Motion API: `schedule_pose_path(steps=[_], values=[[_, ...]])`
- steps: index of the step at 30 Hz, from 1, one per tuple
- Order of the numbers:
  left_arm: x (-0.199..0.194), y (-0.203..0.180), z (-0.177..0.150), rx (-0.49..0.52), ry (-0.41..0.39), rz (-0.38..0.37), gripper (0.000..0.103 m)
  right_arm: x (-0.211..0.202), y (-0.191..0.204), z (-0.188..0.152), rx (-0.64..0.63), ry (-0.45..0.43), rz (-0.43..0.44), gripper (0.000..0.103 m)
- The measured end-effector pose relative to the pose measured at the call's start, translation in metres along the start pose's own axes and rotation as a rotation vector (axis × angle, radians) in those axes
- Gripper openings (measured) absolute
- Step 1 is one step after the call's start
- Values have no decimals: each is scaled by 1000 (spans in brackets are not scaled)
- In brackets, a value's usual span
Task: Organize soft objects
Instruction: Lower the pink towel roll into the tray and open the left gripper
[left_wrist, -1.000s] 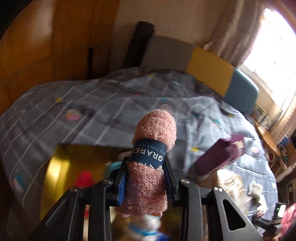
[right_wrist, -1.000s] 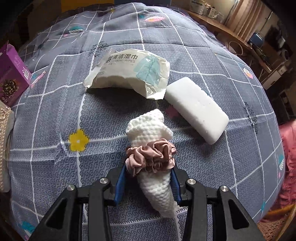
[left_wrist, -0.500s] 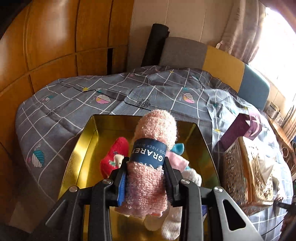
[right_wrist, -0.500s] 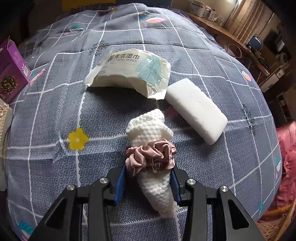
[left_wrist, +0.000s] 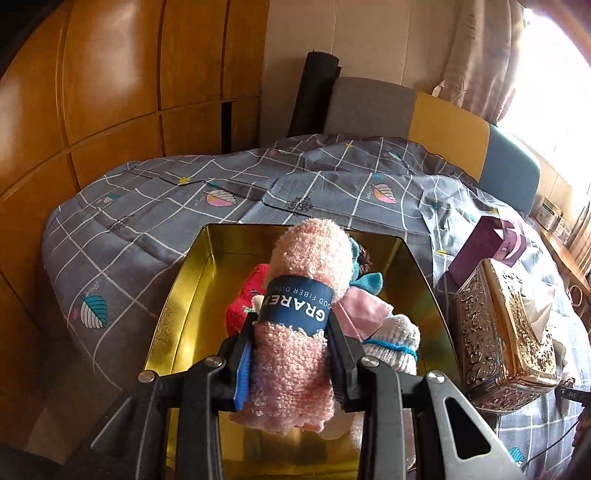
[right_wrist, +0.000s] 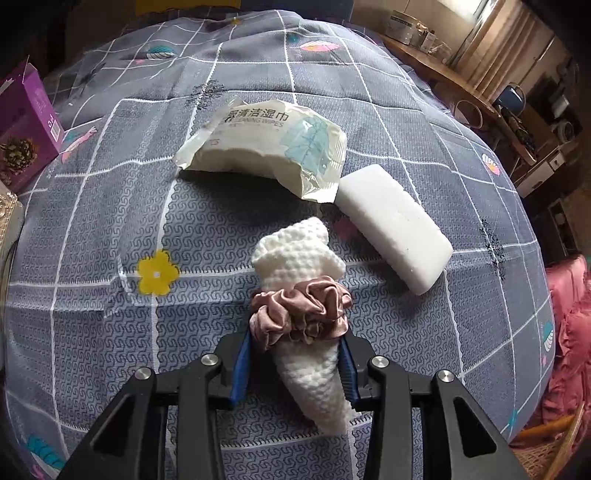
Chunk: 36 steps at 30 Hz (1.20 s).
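My left gripper (left_wrist: 291, 350) is shut on a rolled pink fuzzy cloth (left_wrist: 299, 325) with a dark blue paper band. It holds the roll above an open gold tin (left_wrist: 184, 295) on the bed. Inside the tin lie a red sock (left_wrist: 243, 299), a pink piece (left_wrist: 364, 310), a teal piece (left_wrist: 369, 280) and a white sock with blue trim (left_wrist: 395, 339). My right gripper (right_wrist: 295, 354) is shut on a rolled white waffle cloth (right_wrist: 306, 369) bound by a mauve satin scrunchie (right_wrist: 299, 310), just above the quilt.
A grey checked quilt (right_wrist: 92, 229) covers the bed. A wet-wipes pack (right_wrist: 269, 144) and a white sponge block (right_wrist: 391, 225) lie ahead of my right gripper. An ornate gold box (left_wrist: 506, 332) and a purple carton (left_wrist: 487, 247) stand right of the tin. Wooden wall panels are at left.
My left gripper has swung with the pink roll from over the quilt to over the gold tin and come closer to it. My right gripper has barely moved.
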<state>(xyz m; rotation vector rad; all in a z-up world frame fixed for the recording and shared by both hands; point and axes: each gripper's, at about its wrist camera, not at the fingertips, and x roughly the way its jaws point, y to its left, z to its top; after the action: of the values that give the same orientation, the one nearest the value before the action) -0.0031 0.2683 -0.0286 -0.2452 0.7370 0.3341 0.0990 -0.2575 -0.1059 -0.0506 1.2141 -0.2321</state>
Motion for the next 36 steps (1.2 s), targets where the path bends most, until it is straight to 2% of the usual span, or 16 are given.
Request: schedule_pose_path(steps=[7, 14, 18, 28, 32, 36], values=[[1, 13, -7, -21, 18, 16, 34, -1, 3, 0, -14, -3, -10, 40], [9, 50, -18, -121, 73, 53, 34, -2, 5, 0, -25, -5, -16, 40], [18, 62, -23, -176, 120, 17, 34, -2, 6, 0, -28, -5, -18, 40], [47, 19, -13, -101, 179, -101, 34, -3, 7, 0, -29, -5, -20, 40], [68, 7, -14, -77, 232, -74, 36, -3, 7, 0, -27, -4, -21, 40], [72, 4, -13, -49, 217, -19, 37, -3, 6, 1, -19, -1, -17, 40]])
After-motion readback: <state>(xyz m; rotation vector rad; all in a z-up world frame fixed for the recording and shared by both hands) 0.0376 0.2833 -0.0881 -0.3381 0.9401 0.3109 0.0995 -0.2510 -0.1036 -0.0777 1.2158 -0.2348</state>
